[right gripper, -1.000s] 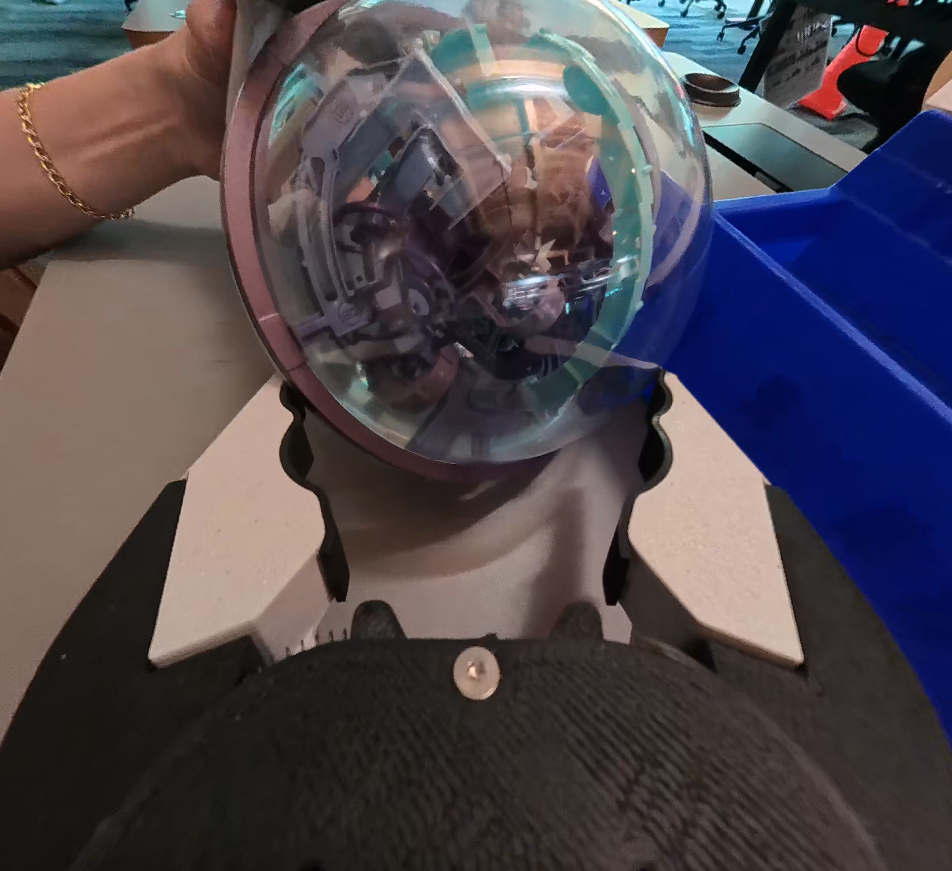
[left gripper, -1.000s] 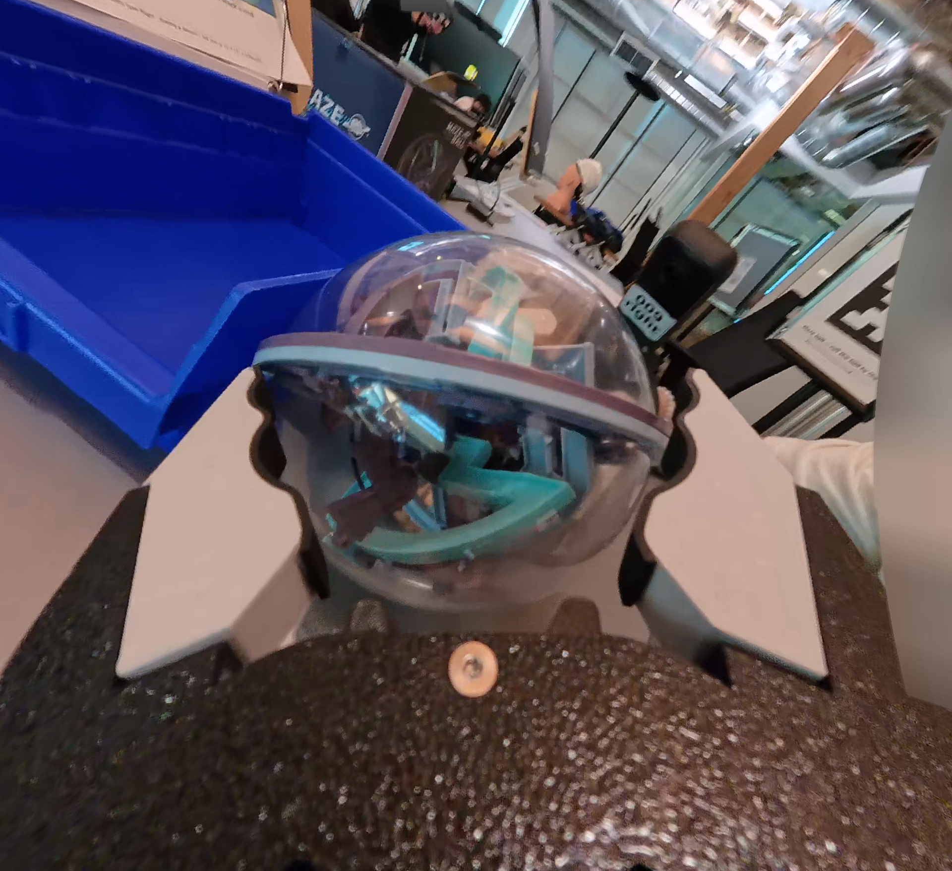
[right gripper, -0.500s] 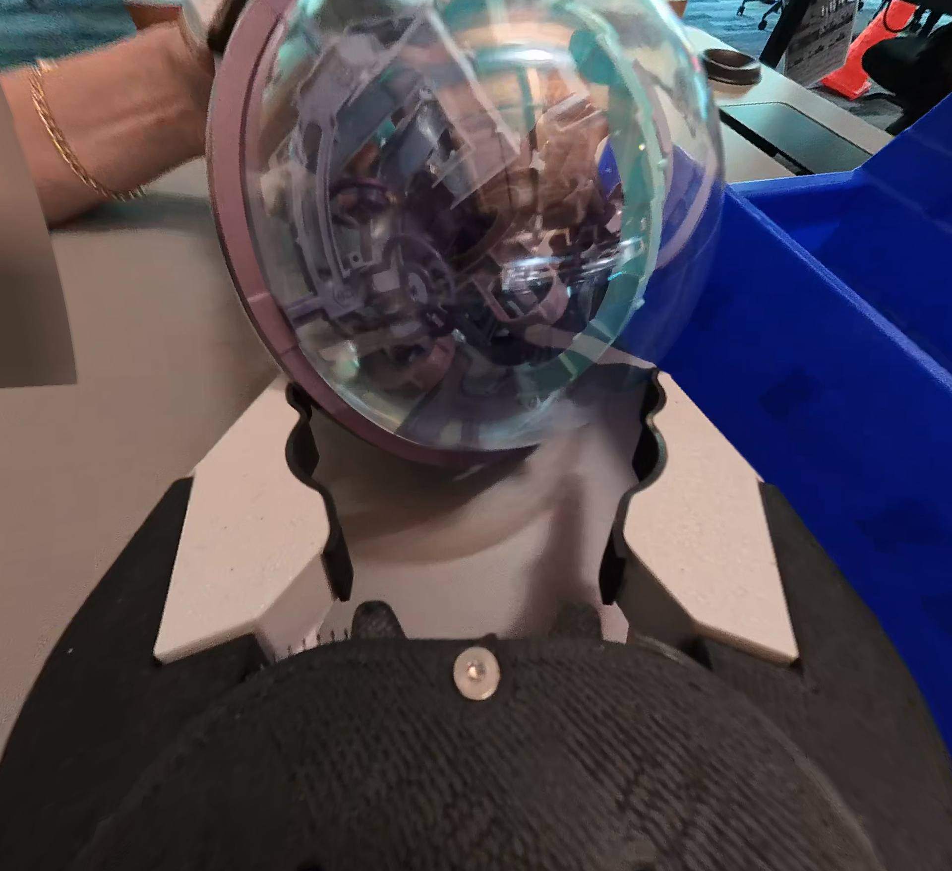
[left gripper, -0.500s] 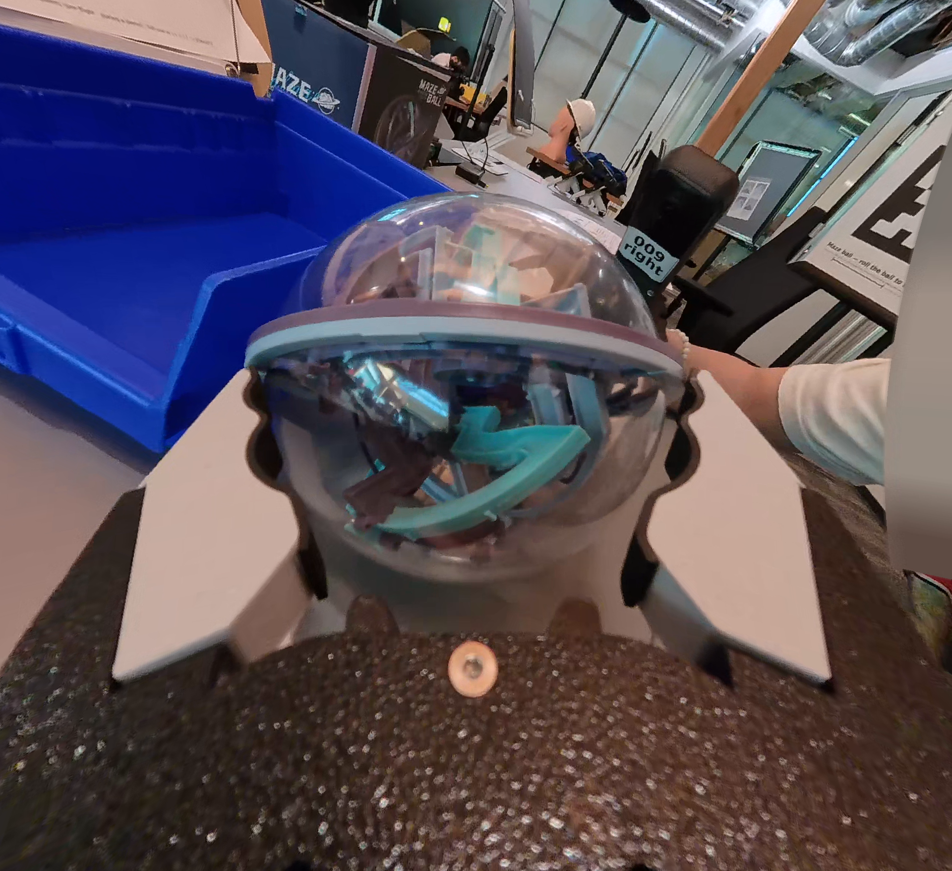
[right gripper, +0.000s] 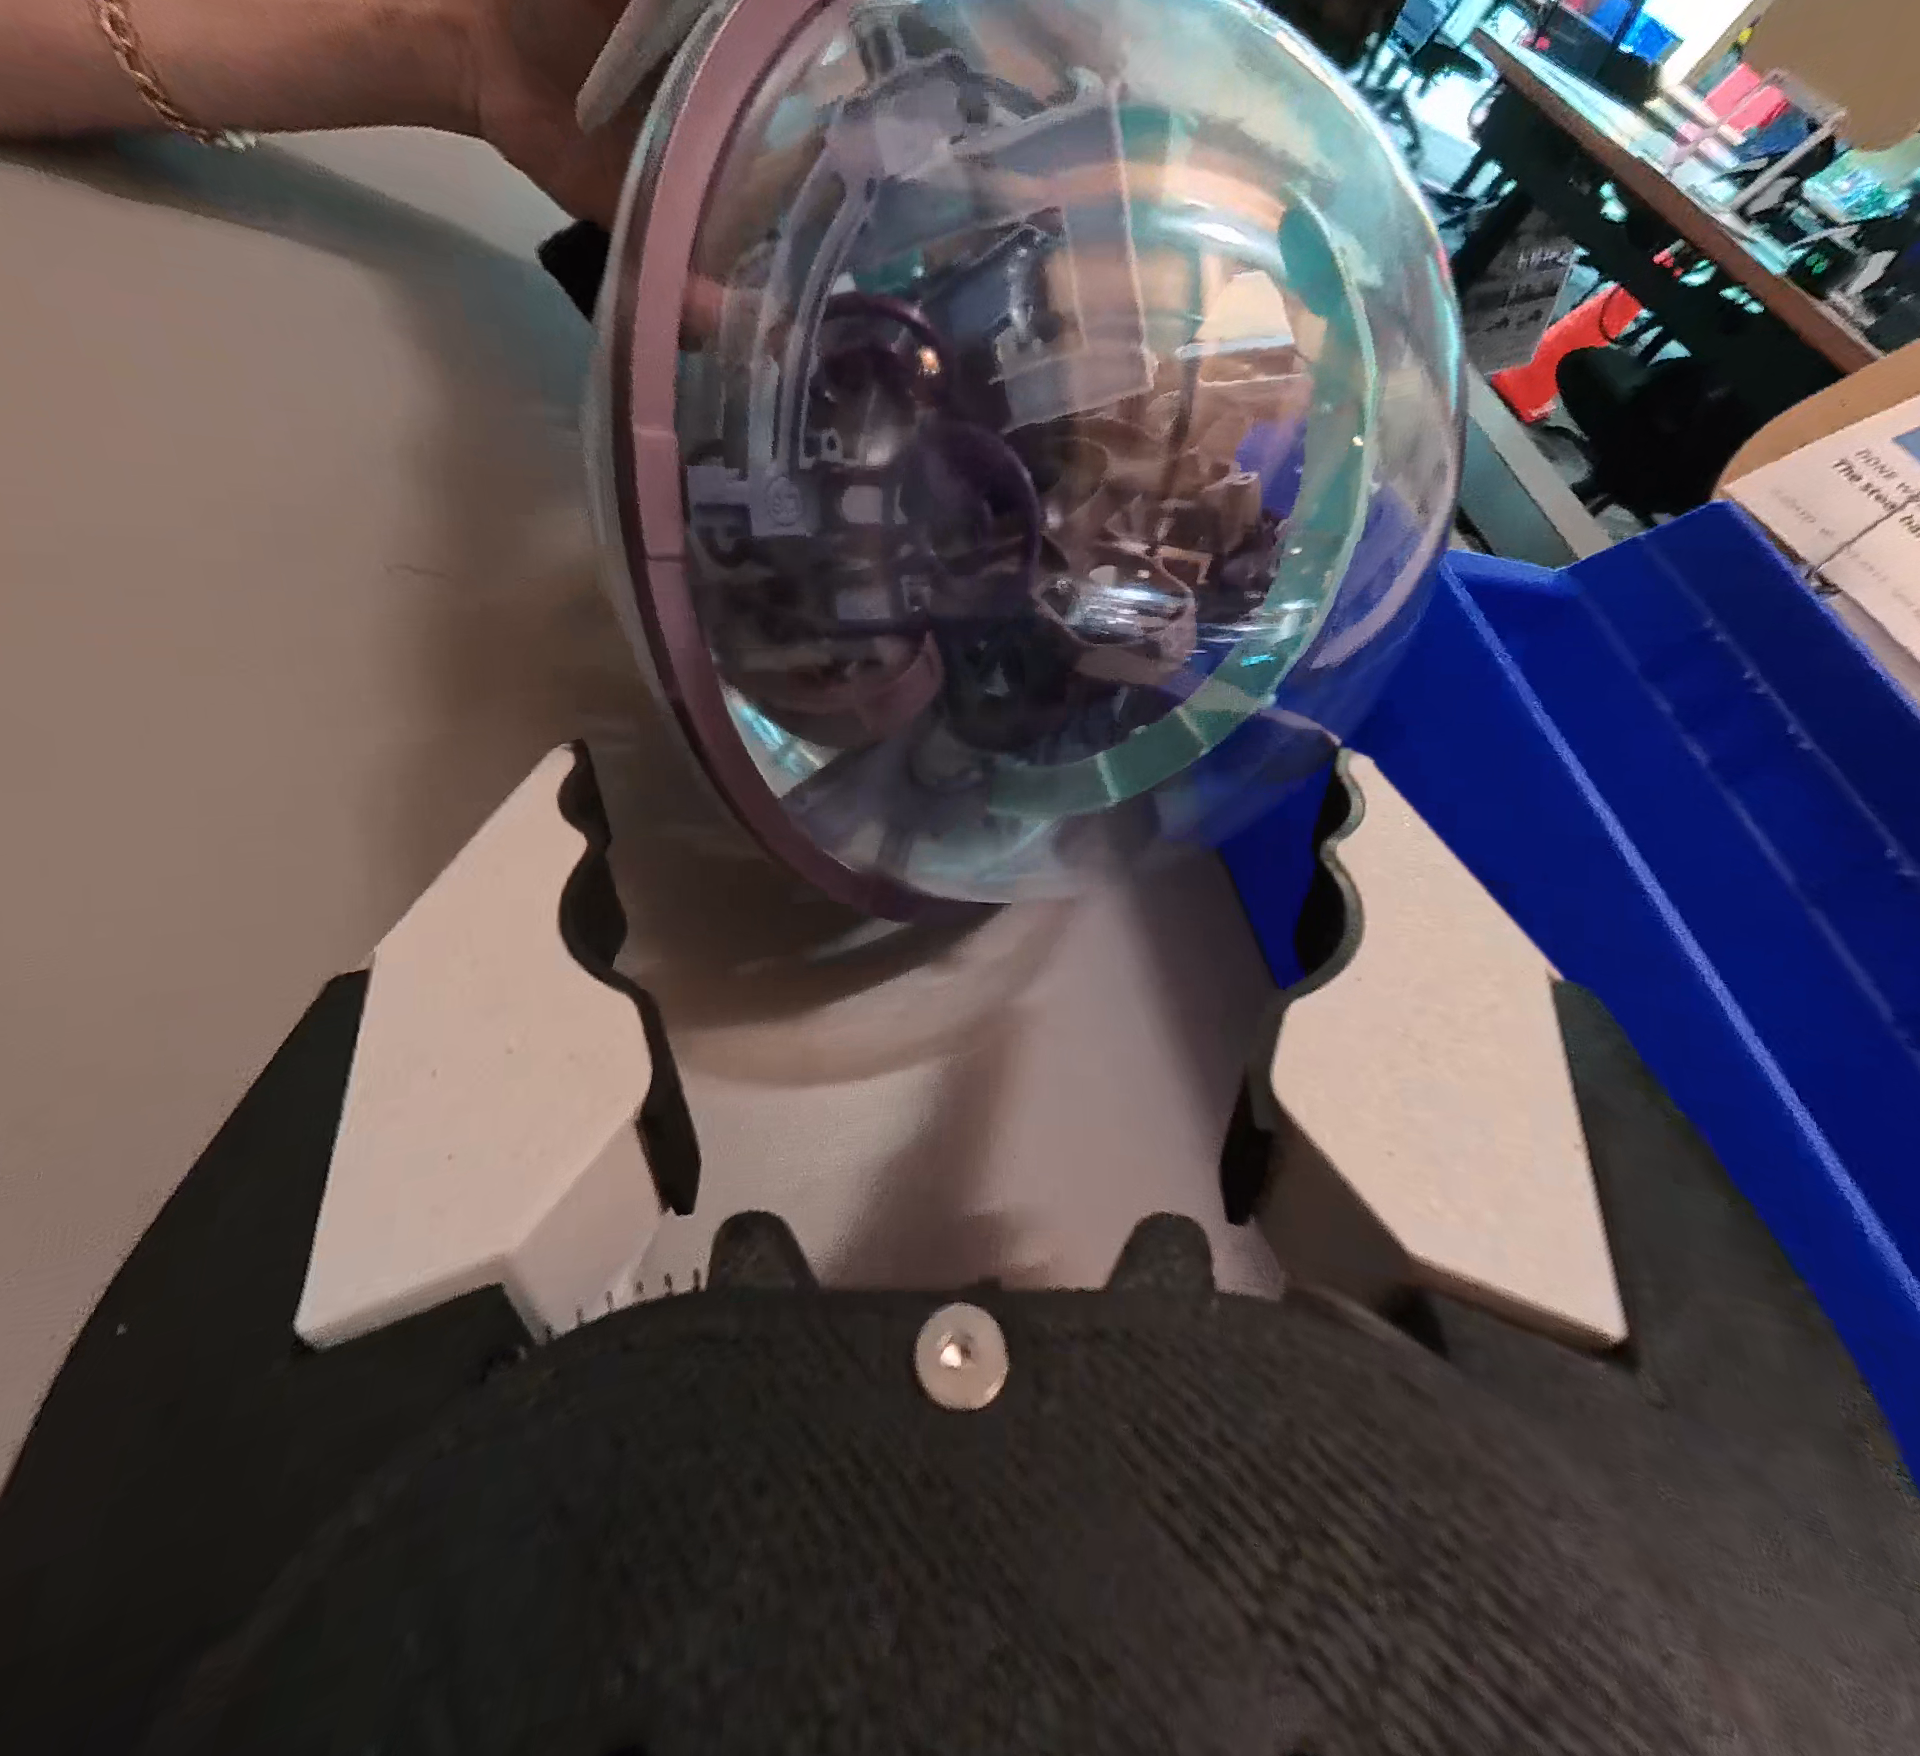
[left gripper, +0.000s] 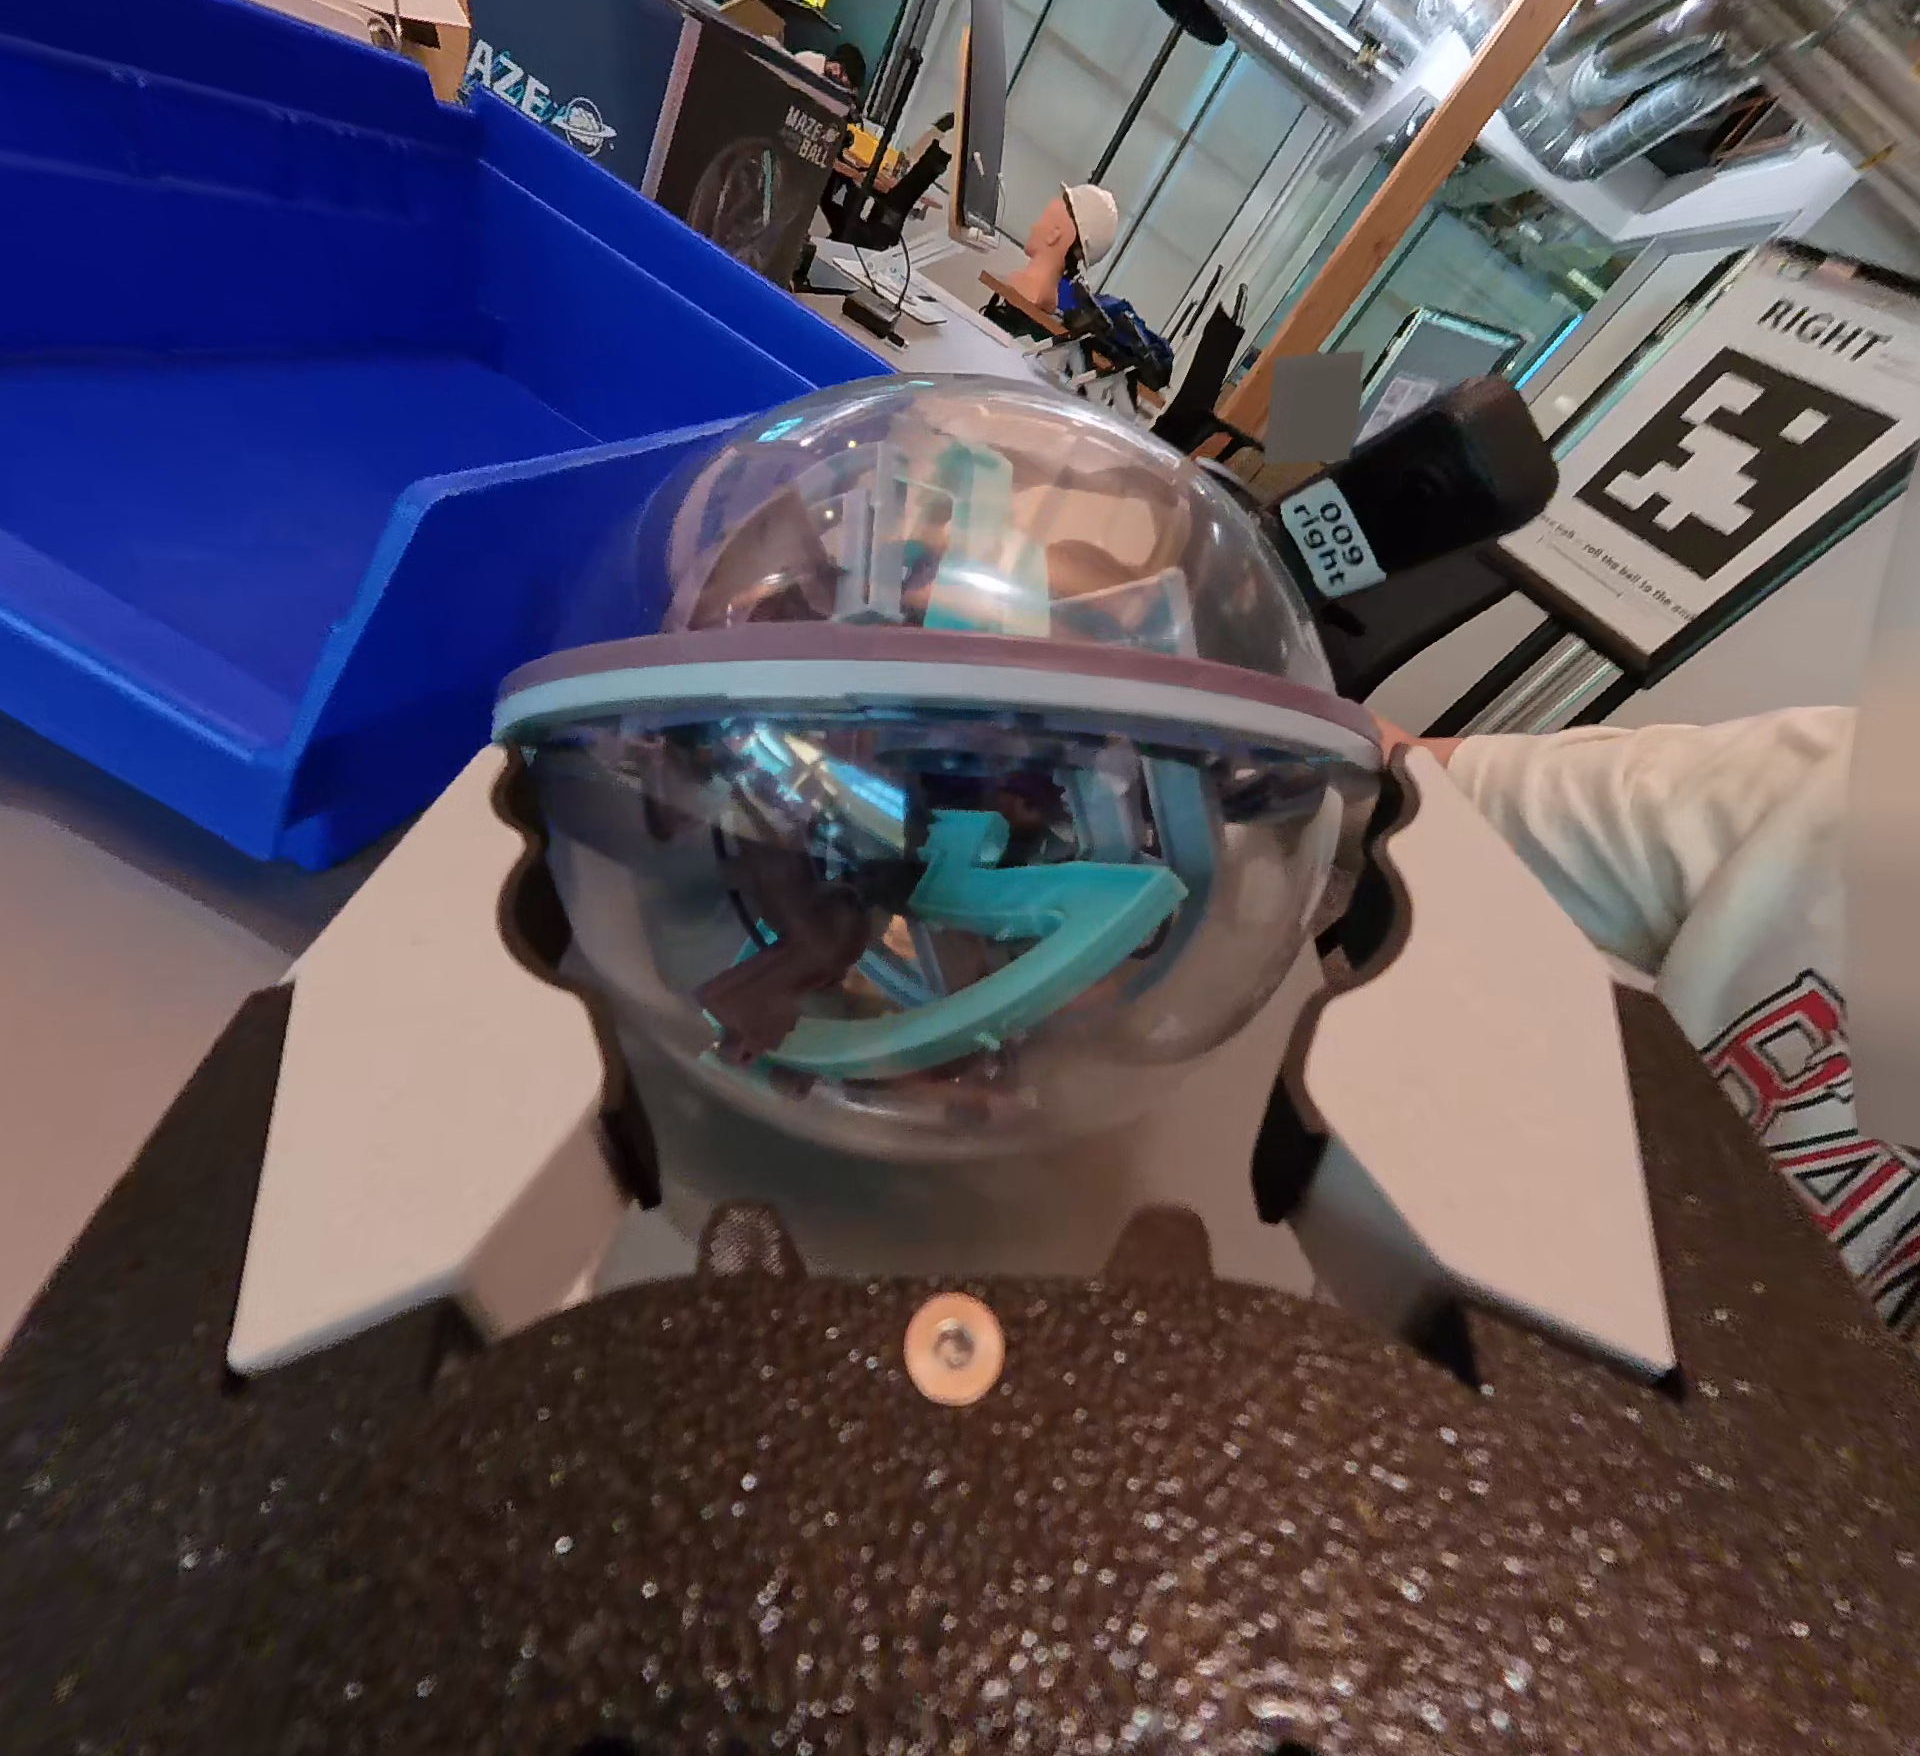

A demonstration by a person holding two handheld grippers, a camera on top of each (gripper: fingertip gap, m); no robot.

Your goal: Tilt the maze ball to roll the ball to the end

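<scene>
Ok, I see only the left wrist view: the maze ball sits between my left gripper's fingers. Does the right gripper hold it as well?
Observer: It seems not. In the right wrist view the right gripper is open, and the maze ball sits mostly past its fingertips.
Operator: Can you find the small ball inside?
Observer: Probably. A shiny bead shows beside a purple loop, in the upper left of the dome.
Operator: How does the ring stand from that side?
Observer: The ring stands steep, nearly upright, along the left edge of the dome.
</scene>
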